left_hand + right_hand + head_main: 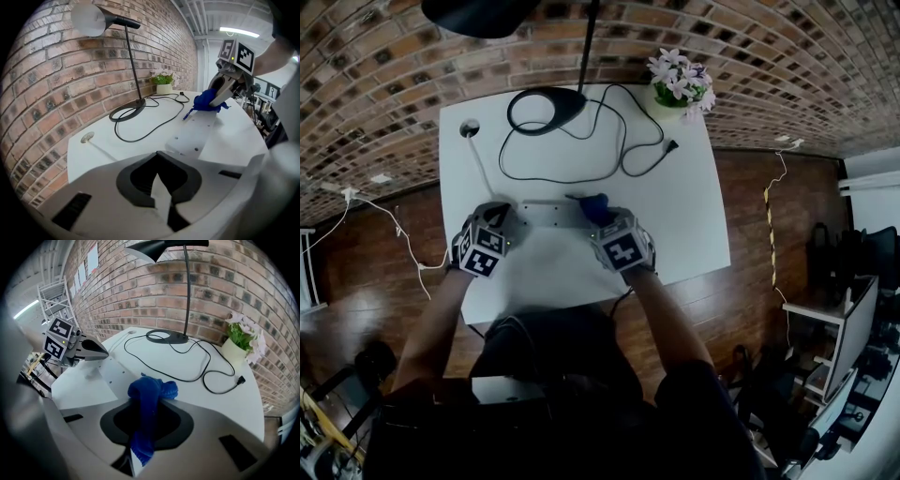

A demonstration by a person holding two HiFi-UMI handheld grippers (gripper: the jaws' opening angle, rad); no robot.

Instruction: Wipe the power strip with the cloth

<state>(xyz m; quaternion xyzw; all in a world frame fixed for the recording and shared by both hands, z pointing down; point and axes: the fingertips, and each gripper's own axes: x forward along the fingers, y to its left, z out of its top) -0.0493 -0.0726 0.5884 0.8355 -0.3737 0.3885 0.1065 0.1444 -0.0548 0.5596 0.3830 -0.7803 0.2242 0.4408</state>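
**While the strip lies flat, the cloth is held at its end**

Where the white worktop point(675, 206) fills the middle of the head view, the power strip point(546, 214) is seen lying flat across its centre, with small holes showing on its upper face. The blue cloth point(149, 392) is clenched in the right tongs point(602, 219) and is bunched against the strip's right-hand end in that frame, touching it. The left tongs point(512, 219) are closed almost to a point at the strip's opposite end. A white sliver is shown in their narrow gap in the left gripper view, and it cannot be told whether the strip is gripped or merely pressed. A thin white lead point(480, 164) is seen running from that end up to a round hole point(470, 127) in the worktop's upper left. Toward the top of the frame a lamp base point(551, 105) and a looped black cable point(623, 145) are set. A flower pot point(679, 89) is placed at the upper right corner, well apart from the strip.
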